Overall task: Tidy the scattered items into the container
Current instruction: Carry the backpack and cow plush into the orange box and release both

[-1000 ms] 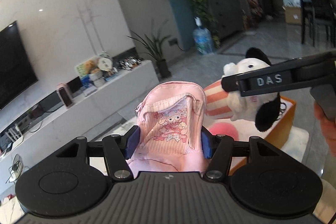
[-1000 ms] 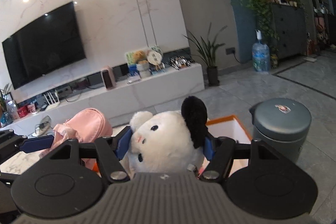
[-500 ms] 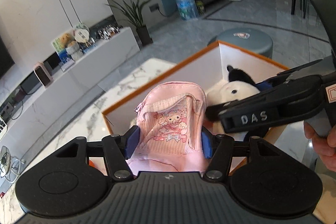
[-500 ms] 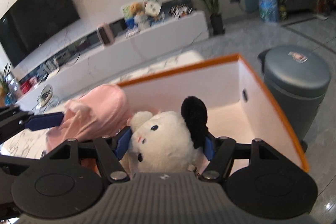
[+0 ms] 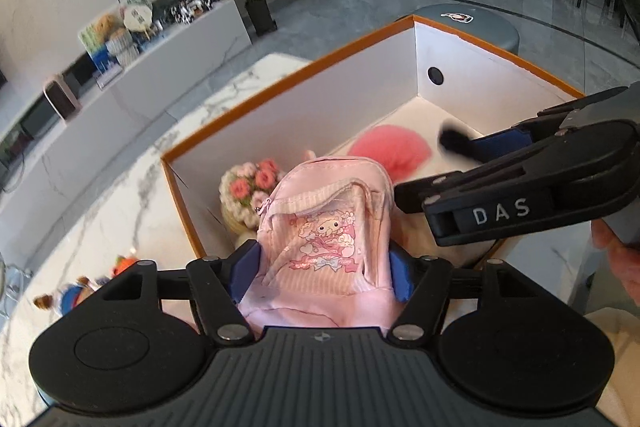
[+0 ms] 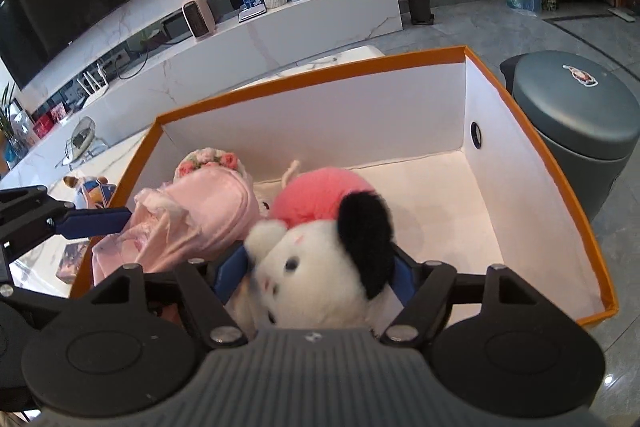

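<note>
Both grippers' jaws just widened — backpack [image 5: 324,227], plush [image 6: 320,267] between, crowding box [image 6: 540,163].

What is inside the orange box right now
Inside the orange box: a crocheted flower bouquet, a pink plush, the pink mini backpack and the white plush. The floor beneath them is hidden.
</note>
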A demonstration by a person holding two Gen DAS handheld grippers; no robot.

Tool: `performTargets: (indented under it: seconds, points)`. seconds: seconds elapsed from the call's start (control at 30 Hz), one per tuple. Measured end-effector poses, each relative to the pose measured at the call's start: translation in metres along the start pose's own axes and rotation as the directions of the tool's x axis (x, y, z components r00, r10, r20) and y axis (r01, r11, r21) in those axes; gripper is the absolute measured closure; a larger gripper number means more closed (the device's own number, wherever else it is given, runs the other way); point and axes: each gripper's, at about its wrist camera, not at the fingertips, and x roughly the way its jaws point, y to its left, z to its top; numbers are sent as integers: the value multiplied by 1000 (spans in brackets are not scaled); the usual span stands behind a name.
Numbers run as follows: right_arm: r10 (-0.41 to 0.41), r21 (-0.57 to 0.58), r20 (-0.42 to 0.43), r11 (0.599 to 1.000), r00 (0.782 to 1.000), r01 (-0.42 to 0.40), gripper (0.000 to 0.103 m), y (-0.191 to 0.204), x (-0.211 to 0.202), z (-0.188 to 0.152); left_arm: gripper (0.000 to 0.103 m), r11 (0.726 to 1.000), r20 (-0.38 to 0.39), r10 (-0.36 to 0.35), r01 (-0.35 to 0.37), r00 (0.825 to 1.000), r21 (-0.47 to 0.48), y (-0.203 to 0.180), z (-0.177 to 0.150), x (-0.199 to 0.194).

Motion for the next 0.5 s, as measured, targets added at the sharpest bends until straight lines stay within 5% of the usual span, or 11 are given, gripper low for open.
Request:
performTargets:
  seconds: [0.5]
  points:
    - [-43, 19, 46, 999, 998, 42, 16, 4, -19, -2, 17, 999, 41, 19, -20, 999, 31, -5, -3, -16]
